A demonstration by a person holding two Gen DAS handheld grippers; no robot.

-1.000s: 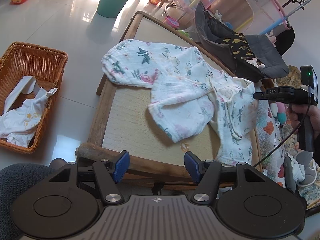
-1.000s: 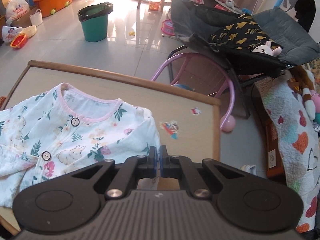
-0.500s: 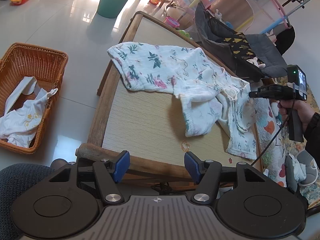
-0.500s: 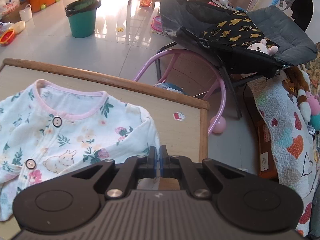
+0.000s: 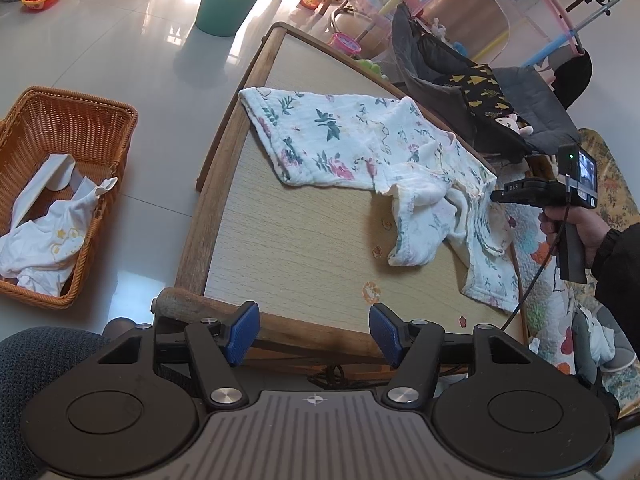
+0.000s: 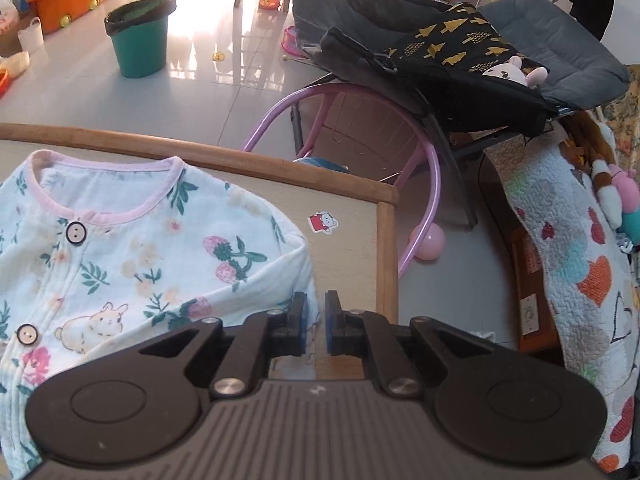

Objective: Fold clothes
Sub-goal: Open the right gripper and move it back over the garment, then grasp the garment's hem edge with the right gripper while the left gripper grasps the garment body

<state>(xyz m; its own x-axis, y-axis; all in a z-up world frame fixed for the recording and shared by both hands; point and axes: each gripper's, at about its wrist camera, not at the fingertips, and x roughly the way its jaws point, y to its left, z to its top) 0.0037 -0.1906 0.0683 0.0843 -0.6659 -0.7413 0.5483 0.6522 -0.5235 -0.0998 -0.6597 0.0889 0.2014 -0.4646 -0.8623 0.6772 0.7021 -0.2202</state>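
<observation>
A floral garment (image 5: 360,148) is spread across the far part of the surface (image 5: 304,248), one end flat near the far left edge, the other bunched and draped over the right edge. In the right wrist view its pink collar, buttons and a sleeve are seen lying flat, the sleeve reaching toward the right gripper (image 6: 316,326). That gripper's fingers (image 6: 298,322) are opening, a narrow gap showing between the blue pads; fabric lies just beneath them, but whether any is caught between cannot be told. The left gripper (image 5: 314,334) is held over the near rim with its fingers wide apart and nothing between them. A basket (image 5: 100,148) holding white clothes stands on the floor to the left. The release is judged to leave the garment laid out for folding, not yet folded. Trouble could come from the overhanging part: with the sleeve let go, its weight may drag the cloth off the edge toward the quilt (image 6: 568,232) below. The bunched folds near the right side may also be trapped into the fold if not smoothed first, giving an uneven result. A pad may snag the loose weave as it is withdrawn.
</observation>
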